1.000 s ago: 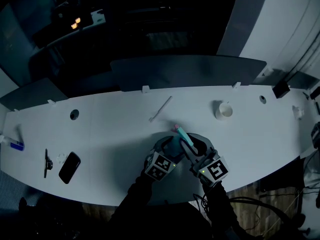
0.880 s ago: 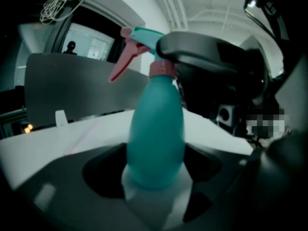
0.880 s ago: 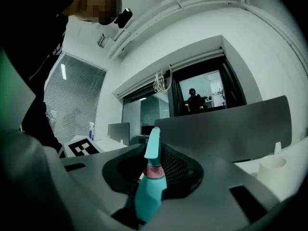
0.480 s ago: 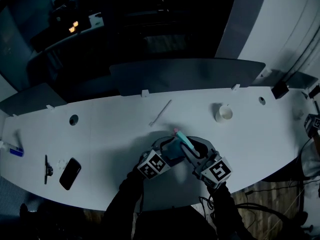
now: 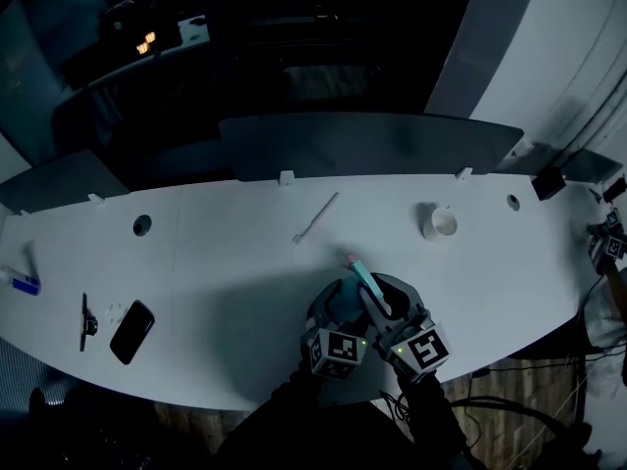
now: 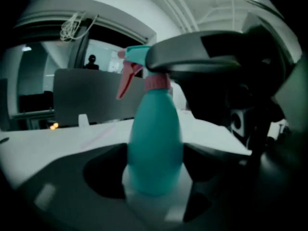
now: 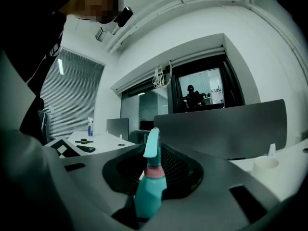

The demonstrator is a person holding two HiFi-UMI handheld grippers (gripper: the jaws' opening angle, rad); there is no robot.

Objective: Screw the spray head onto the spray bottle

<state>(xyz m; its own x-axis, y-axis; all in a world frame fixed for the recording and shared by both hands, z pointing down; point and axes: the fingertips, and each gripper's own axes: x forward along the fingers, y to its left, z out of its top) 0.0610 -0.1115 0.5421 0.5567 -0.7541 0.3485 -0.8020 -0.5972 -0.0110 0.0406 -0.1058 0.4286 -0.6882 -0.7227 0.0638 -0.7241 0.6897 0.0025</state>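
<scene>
Table: we see a long white table [image 5: 225,262], curved, with its front edge toward us.
Middle: a thin white stick [image 5: 315,217] lies flat and slanted, well apart from the other things.
Right part: a white cup [image 5: 439,221] stands upright, mouth up.
Left part: a black phone [image 5: 131,330] lies flat near the front edge; near it a narrow dark object [image 5: 84,321], and small pale bits [image 5: 114,310] between them.
Far left end: a blue object [image 5: 29,284], too small for us to tell more.
Holes: a round hole [image 5: 143,225] at the left, a second round hole [image 5: 512,202] at the right.
Back edge: small white clips [image 5: 285,176].
</scene>
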